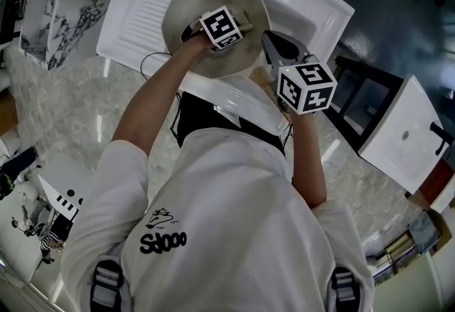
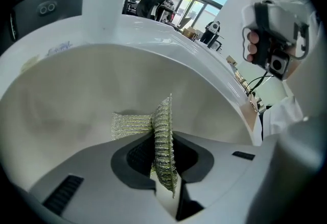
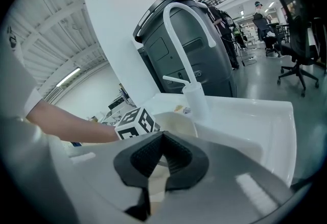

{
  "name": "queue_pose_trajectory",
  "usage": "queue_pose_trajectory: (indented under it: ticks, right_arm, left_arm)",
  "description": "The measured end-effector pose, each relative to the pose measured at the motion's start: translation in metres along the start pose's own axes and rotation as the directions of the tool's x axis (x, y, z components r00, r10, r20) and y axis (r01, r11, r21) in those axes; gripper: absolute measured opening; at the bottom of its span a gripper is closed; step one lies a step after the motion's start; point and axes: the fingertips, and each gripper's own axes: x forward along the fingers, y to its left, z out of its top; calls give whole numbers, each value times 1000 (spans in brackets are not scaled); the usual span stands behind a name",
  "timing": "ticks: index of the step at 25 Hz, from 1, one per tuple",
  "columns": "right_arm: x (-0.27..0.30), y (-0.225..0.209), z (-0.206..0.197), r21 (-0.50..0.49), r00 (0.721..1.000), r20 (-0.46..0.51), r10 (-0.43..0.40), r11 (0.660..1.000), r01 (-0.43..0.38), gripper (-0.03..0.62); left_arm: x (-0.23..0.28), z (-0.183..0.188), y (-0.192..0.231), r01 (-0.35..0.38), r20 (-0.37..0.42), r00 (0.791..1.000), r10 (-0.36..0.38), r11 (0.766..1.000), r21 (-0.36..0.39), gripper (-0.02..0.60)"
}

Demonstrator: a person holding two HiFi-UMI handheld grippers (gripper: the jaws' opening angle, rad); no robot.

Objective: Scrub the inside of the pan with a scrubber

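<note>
Looked down in the head view on a marbled desk (image 1: 78,133) with a white sink (image 1: 135,12) set on it, ribbed drainboard to the left. Found a round cream pan (image 1: 181,15) resting in the sink's basin, mouth up. Traced a bare forearm from the white shirt up into the pan, ending at the left gripper (image 1: 238,23) with its marker cube over the pan's middle. Saw a bit of the yellow-green mesh scrubber (image 1: 246,18) showing just beside that cube.

Read the left gripper's state in its own view: jaws clamped on the scrubber (image 2: 130,126), the mesh folded and pinched upright between the dark pads, one flap sticking out to the left against the pan's pale inner wall (image 2: 66,90). Could not tell for sure whether the mesh touched the wall or hung just off it.

Found the right gripper (image 1: 269,37) at the pan's near-right rim, cube toward the person. Saw in the right gripper view its jaws (image 3: 162,139) drawn together at the tips, with a cream strip between the pads that looked like the pan's rim. Made out beyond them the left gripper's cube, the pan, and a white curved faucet (image 3: 186,39) at the sink's back edge.
</note>
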Motion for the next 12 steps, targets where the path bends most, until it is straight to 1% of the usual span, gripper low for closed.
queue_pose_trajectory:
  ticks: [5,8,12]
  right_arm:
    - [3,0,4,4,1000,-6,-6,1000,6,9]
    - [6,1,9,1,1000,-5,-12,1000,12,9]
    - [8,9,15,-2,1000,-13,-21,1000,21,9]
  left_arm:
    - [-7,-5,17,-52,-25,998,51,999,-17,66]
    - [-12,-13,24,-47,-49,998,46,998,-36,66]
    - [-21,-31,29,-54,-107,993,50,998,-36,66]
